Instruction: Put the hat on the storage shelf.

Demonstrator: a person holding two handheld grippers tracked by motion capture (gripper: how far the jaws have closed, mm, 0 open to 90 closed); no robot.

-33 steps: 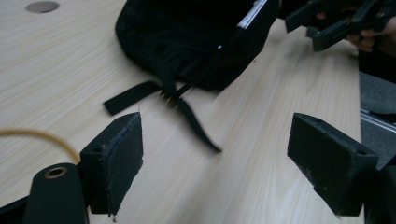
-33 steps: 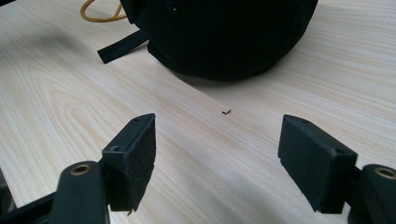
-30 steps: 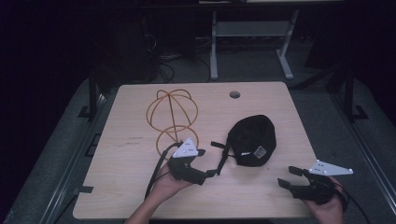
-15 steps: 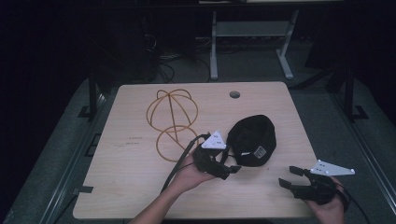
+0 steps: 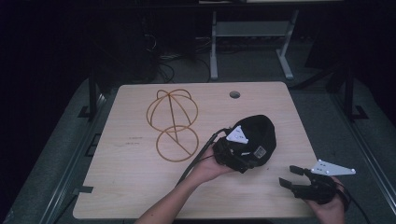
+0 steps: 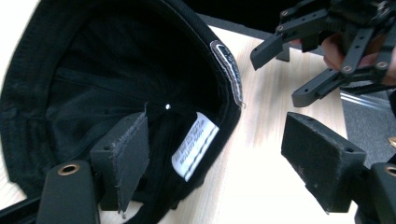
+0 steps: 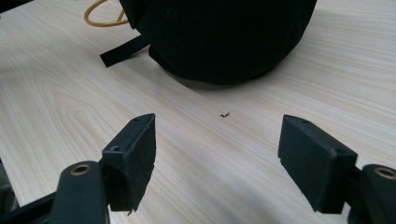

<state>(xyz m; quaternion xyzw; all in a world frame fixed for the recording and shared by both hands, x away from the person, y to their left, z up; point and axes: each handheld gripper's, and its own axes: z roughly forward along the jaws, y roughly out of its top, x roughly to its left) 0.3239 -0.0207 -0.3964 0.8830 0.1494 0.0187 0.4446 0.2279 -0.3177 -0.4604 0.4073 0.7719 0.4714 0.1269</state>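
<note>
A black cap (image 5: 261, 133) lies right of the table's middle, with a white label (image 6: 194, 145) inside it. My left gripper (image 5: 249, 157) is at the cap's near-left edge and stands open. In the left gripper view one jaw of the left gripper (image 6: 219, 140) sits inside the cap and the other over bare table, with the cap's rim (image 6: 229, 70) between them. My right gripper (image 5: 287, 176) is open near the front right edge, short of the cap (image 7: 224, 37). Nothing lies between the jaws of the right gripper (image 7: 219, 135) but wood.
A gold wire cap frame (image 5: 173, 121) lies on the wooden table (image 5: 121, 186) left of the cap. A round cable hole (image 5: 235, 94) is at the far edge. The cap's strap (image 7: 123, 49) trails on the wood. The other gripper (image 6: 327, 46) shows beyond the cap's rim.
My left gripper has moved right from the table's middle to the cap, with one jaw now inside the rim. The right gripper has hardly moved.
</note>
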